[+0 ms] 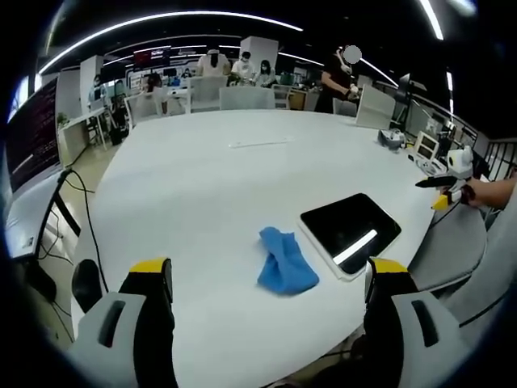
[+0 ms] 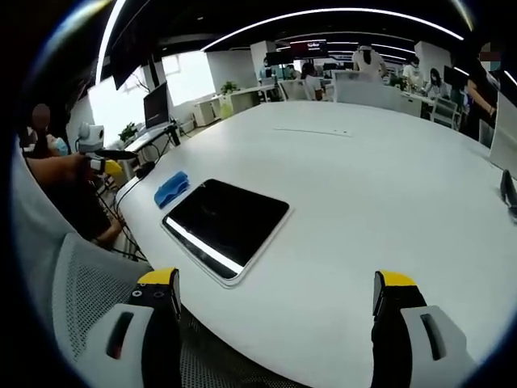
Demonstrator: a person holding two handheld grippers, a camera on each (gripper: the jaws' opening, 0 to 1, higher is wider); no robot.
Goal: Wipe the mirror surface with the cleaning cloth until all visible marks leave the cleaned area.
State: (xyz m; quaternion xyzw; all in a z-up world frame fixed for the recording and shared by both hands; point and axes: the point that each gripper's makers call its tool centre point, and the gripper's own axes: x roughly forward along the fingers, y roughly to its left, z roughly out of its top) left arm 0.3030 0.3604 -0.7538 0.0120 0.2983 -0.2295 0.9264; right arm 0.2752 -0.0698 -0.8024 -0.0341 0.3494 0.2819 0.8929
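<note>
- We see the mirror [image 1: 350, 229] flat on the white counter [image 1: 202, 186], near its edge, with the blue cloth [image 1: 284, 263] crumpled just beside it.
- Our left hand-held gripper [image 1: 266, 283] is wide open, holding nothing, above the counter edge.
- Our right hand-held gripper [image 2: 276, 293] is likewise wide open and empty.
- Bare counter stretches beyond the mirror [image 2: 225, 225] and cloth [image 2: 171, 187].

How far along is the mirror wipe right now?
Nothing looks done yet. The blue cleaning cloth lies crumpled on the white table beside the mirror, untouched. Nothing is in hand: the left claw and right claw both stand open and empty. Left to do: pick up the cloth and wipe the whole mirror.
</note>
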